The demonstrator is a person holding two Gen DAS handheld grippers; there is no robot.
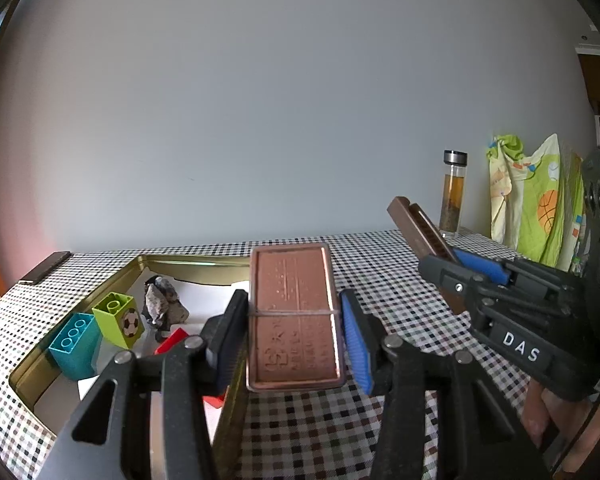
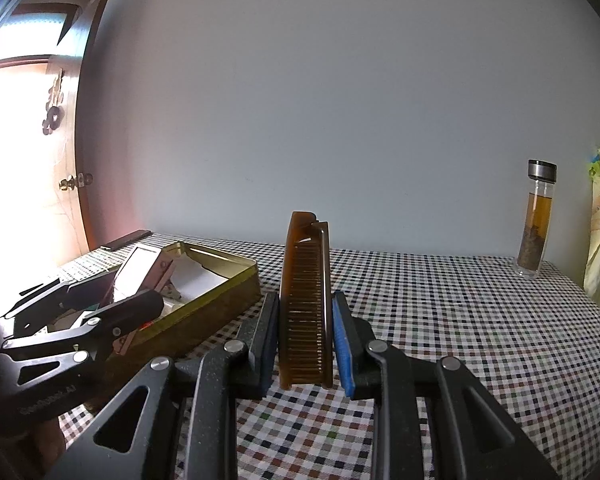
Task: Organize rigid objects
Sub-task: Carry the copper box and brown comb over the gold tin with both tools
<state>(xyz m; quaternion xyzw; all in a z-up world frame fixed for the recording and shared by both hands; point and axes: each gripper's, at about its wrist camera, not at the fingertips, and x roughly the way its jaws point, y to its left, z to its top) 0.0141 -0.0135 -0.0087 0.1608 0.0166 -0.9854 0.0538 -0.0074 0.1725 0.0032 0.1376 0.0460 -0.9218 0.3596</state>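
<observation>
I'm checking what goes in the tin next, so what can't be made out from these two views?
- Embossed text on the copper case, left wrist view: too faint to read.
- Red piece in the gold tin: mostly hidden behind the left claw.
- Tin contents, right wrist view: blocked by the left claw.
- Comb base: hidden inside the right claw.

Soft daylight, blown-out glare at the doorway [image 2: 16,152] on the left, fisheye bending and dark corners.
</observation>
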